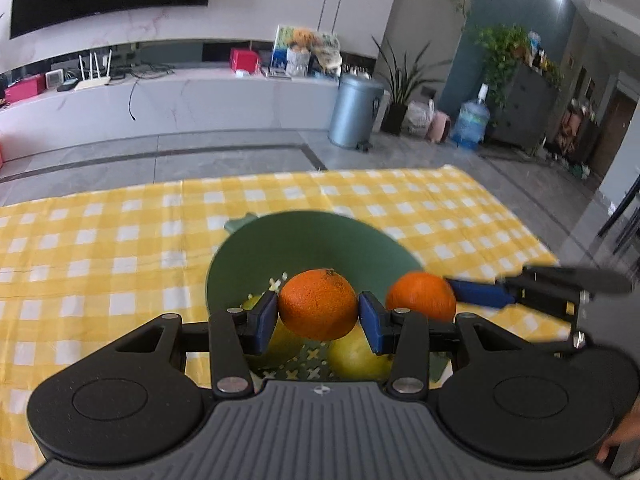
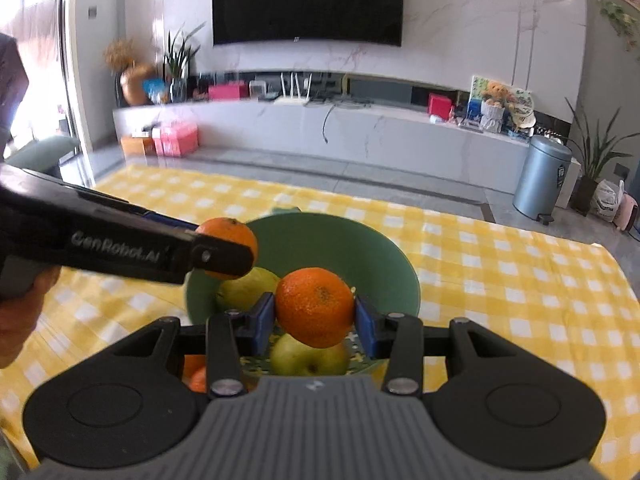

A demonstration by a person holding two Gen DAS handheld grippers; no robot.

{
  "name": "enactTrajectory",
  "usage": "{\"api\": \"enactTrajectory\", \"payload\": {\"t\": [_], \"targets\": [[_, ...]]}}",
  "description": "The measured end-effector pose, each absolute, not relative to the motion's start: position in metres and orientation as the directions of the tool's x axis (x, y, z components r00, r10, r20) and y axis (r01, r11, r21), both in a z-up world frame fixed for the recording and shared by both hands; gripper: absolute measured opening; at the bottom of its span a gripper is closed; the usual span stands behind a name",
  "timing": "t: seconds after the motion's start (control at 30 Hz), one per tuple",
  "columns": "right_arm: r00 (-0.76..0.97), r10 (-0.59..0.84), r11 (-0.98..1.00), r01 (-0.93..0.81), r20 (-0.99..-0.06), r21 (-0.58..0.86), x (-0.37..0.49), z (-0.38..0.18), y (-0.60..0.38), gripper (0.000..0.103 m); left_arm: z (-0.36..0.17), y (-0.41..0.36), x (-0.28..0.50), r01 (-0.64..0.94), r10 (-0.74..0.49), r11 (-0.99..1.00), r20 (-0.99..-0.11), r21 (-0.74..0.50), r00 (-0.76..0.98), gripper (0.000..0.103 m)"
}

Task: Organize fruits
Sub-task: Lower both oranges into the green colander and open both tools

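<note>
Checked cloth [image 1: 120,240]: oranges [image 1: 318,304] gripped (both).

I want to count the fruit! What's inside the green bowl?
Inside the green bowl I see a yellow-green fruit and a green apple. The grippers and the two oranges they hold hide part of the bottom, so more could be there.
</note>
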State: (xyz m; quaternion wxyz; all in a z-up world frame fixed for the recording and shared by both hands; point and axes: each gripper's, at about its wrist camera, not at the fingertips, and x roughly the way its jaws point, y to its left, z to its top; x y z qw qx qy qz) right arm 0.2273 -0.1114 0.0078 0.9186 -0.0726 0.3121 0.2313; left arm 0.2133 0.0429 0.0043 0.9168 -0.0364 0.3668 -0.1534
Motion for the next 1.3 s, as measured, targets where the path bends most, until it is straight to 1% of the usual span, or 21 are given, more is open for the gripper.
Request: {"api": "enactTrajectory", "payload": {"t": [0.23, 0.43, 0.63, 0.77, 1.03, 1.1, 1.23, 1.3], "targets": [[0.639, 0.358, 0.848, -0.528, -0.681, -0.049, 0.259, -0.003, -0.098, 0.04, -0.004, 0.05, 0.22, 0.272, -0.327, 0.943, -0.69, -0.192, 0.646, 0.05], [0.614, 0.337, 0.806, -0.58, -0.714, -0.117, 0.272, -0.01, -0.087, 0.04, -0.013, 0.051, 0.226, 0.277, -0.34, 0.938, -0.708, -0.208, 0.619, 0.05], [0.597, 0.319, 0.784, -0.602, -0.736, -0.149, 0.276, -0.015, -0.077, 0.04, -0.022, 0.056, 0.232, 0.259, -0.332, 0.942, -0.724, -0.216, 0.605, 0.05], [0.601, 0.313, 0.775, -0.609, -0.736, -0.167, 0.276, -0.017, -0.076, 0.04, -0.022, 0.057, 0.231, 0.263, -0.335, 0.941, -0.72, -0.216, 0.607, 0.05], [0.596, 0.291, 0.77, -0.61, -0.749, -0.186, 0.279, -0.016, -0.074, 0.04, -0.021, 0.061, 0.232, 0.272, -0.364, 0.93, -0.718, -0.246, 0.593, 0.051], [0.596, 0.286, 0.771, -0.609, -0.75, -0.19, 0.279, -0.014, -0.075, 0.04, -0.021, 0.063, 0.231, 0.269, -0.366, 0.93, -0.718, -0.252, 0.592, 0.052], [0.591, 0.287, 0.781, -0.6, -0.753, -0.173, 0.281, -0.01, -0.077, 0.04, -0.017, 0.067, 0.228, 0.267, -0.38, 0.925, -0.695, -0.271, 0.611, 0.061], [0.59, 0.289, 0.789, -0.593, -0.754, -0.161, 0.282, -0.008, -0.076, 0.04, -0.012, 0.069, 0.225, 0.271, -0.382, 0.924, -0.677, -0.269, 0.629, 0.063]]}}
